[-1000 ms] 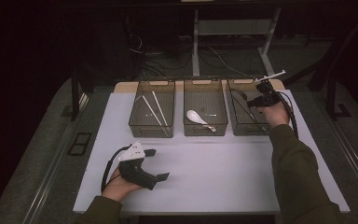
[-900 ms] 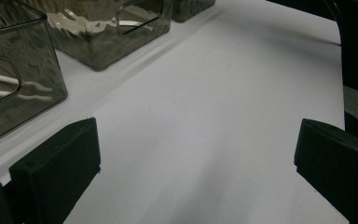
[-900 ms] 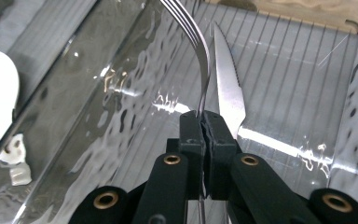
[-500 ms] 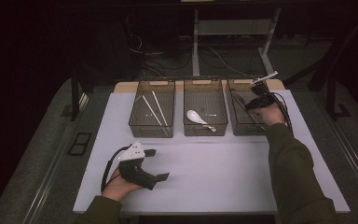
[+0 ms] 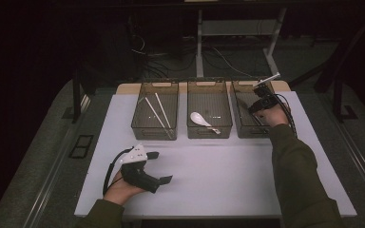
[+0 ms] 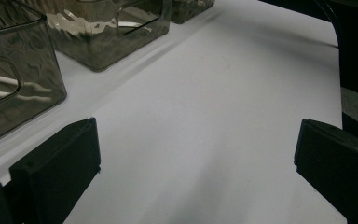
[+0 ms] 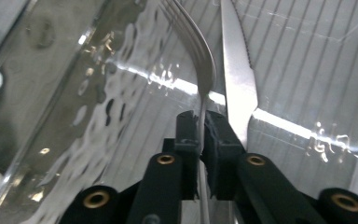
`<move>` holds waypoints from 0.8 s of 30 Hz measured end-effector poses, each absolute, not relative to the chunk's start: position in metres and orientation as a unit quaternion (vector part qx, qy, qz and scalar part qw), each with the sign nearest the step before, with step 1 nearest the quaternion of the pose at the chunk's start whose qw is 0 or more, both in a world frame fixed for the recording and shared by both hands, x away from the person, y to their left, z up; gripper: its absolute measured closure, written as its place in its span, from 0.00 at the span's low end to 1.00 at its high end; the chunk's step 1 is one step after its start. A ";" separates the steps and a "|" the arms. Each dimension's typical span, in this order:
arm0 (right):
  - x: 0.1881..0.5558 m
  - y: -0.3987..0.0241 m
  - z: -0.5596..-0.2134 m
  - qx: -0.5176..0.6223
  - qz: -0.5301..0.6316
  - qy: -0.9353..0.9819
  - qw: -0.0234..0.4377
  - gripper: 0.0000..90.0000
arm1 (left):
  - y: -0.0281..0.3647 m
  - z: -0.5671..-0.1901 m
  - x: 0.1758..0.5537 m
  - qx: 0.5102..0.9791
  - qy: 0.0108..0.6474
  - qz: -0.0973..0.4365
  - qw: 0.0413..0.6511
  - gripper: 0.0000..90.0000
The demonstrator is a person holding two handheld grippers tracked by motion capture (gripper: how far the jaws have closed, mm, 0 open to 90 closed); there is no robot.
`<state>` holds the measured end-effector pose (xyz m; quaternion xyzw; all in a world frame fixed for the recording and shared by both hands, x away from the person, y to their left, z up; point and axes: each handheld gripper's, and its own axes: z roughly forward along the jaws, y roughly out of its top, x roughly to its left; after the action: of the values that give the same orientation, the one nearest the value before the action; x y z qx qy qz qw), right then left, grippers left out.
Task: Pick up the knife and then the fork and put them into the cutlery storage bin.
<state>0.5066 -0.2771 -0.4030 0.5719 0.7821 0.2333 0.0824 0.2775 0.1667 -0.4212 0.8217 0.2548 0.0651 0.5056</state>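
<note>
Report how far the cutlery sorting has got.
Looks done: chopsticks lie in the left bin, a white spoon in the middle bin, and a knife in the right bin. In hand: the right gripper is shut on a fork, held down inside that bin. Left: releasing the fork. The left gripper rests open on the white table.

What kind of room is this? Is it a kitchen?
Probably not a kitchen: more likely a lab or workshop. A person holds a left gripper and a right gripper over a white table with three clear bins, and cables lie on the floor behind.
</note>
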 end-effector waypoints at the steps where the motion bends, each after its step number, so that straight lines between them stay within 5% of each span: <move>1: 0.506 -0.277 -0.403 0.571 0.235 0.782 0.082 0.90 | 0.167 -0.421 0.277 0.822 0.255 0.065 0.506 0.00; 24: 0.499 -0.282 -0.389 0.558 0.287 0.771 0.103 0.37 | 0.166 -0.421 0.280 0.818 0.259 0.067 0.510 0.00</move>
<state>0.4992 -0.2822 -0.3890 0.5585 0.7714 0.2871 0.1033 0.2798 0.1661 -0.4208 0.8176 0.2588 0.0673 0.5099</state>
